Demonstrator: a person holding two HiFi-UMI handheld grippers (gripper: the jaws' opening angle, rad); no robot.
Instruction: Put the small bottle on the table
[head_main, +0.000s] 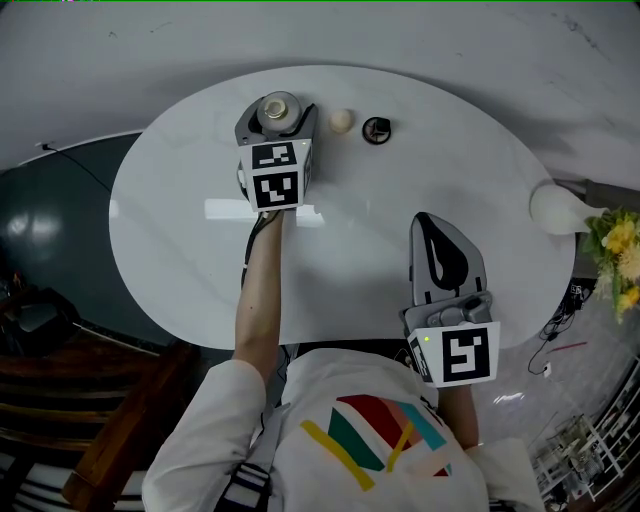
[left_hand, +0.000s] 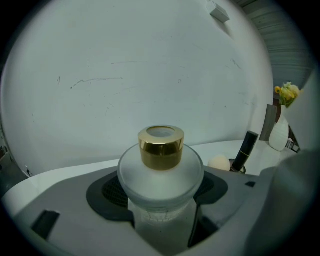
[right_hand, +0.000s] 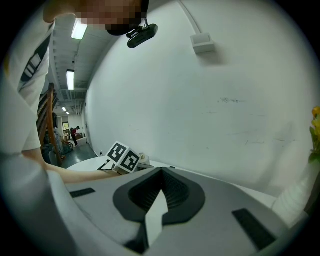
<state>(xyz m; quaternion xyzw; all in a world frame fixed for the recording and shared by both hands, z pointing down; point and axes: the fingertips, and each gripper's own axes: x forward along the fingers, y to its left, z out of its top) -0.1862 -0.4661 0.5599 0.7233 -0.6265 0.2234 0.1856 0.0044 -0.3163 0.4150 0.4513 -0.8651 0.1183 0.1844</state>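
Note:
A small frosted glass bottle (left_hand: 160, 185) with a gold cap (head_main: 279, 108) stands upright between the jaws of my left gripper (head_main: 277, 122), at the far side of the round white table (head_main: 200, 240). The left gripper (left_hand: 161, 200) is shut on the bottle's body, its dark pads (left_hand: 112, 192) pressed against both sides. My right gripper (head_main: 443, 258) lies near the table's front right edge, its jaws closed together with nothing between them. From the right gripper view (right_hand: 156, 200) the jaws meet along a thin line, and the left gripper's marker cube (right_hand: 123, 157) shows far off.
A cream egg-shaped sponge (head_main: 341, 120) and a black lipstick tube in a round stand (head_main: 376, 129) sit just right of the bottle. A white vase (head_main: 560, 207) with yellow flowers (head_main: 618, 245) stands at the table's right edge. The wall rises behind the table.

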